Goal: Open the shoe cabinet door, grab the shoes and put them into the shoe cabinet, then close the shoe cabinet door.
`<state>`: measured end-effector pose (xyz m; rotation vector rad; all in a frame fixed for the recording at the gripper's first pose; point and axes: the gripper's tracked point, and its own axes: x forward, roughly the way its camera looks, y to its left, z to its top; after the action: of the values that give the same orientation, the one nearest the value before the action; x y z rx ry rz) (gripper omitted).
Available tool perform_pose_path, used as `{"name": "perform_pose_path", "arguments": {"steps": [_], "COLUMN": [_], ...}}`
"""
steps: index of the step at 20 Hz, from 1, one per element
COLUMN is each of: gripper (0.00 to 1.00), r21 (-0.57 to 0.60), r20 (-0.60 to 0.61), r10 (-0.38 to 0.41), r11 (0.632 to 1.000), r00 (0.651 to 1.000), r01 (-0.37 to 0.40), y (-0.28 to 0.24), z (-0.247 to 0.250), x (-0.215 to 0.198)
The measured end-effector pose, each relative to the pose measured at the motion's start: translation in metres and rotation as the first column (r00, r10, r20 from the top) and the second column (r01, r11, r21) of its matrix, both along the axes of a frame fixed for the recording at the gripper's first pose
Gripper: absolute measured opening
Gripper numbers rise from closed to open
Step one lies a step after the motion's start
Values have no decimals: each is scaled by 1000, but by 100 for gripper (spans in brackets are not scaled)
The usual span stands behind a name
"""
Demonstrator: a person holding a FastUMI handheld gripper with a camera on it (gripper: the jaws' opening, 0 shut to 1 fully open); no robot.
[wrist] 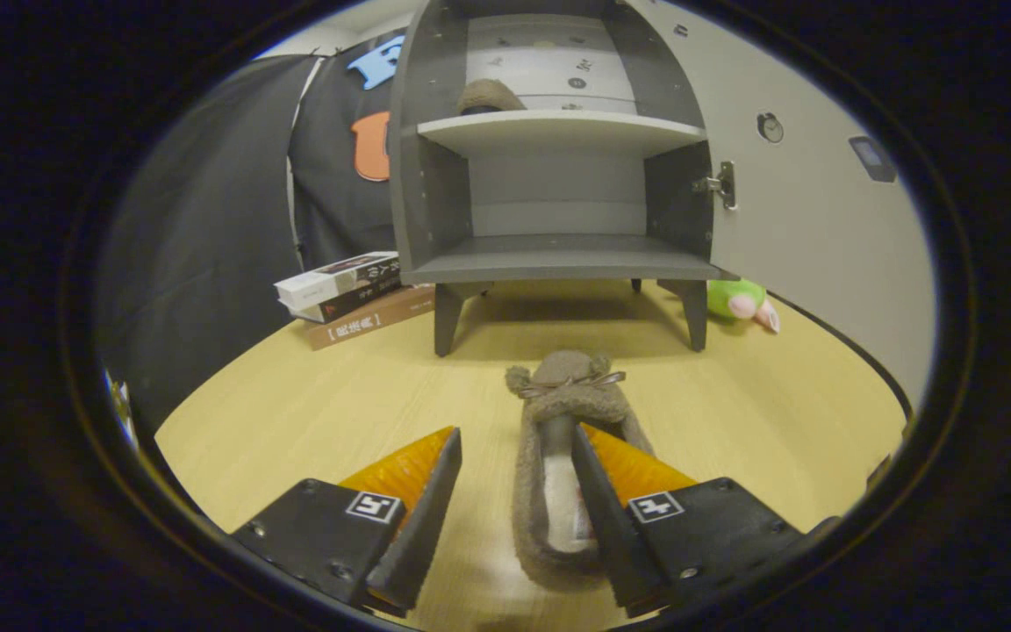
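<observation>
Gripper spread wide, low over the wooden table, gripping nothing. Right finger dipping into the opening of a grey fuzzy shoe; left finger apart from it on the other side. Beyond: shoe cabinet, door swung open to the right. Second shoe on upper shelf. Books left of cabinet, green plush toy right.
</observation>
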<state>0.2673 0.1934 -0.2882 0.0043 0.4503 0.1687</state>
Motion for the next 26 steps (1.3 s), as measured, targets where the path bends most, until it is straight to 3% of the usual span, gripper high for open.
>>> {"name": "perform_pose_path", "arguments": {"steps": [1, 2, 5, 9, 14, 19, 26], "gripper": [64, 60, 57, 16, 14, 14, 14], "r21": [10, 11, 27, 57, -9, 22, 48], "r20": [-17, -32, -62, -54, 19, 40, 137], "r10": [7, 9, 29, 67, 75, 85, 78], "r11": [1000, 1000, 999, 996, 997, 996, 995], "r00": [1000, 999, 998, 996, 997, 996, 988], "r01": [-7, -8, -27, -64, -75, -86, -85], "y": [3, 5, 6, 7, -9, -21, -38], "z": [-3, -6, -15, -14, -2, 25, 102], "x": [3, 4, 6, 3, -18, -45, -87]}}
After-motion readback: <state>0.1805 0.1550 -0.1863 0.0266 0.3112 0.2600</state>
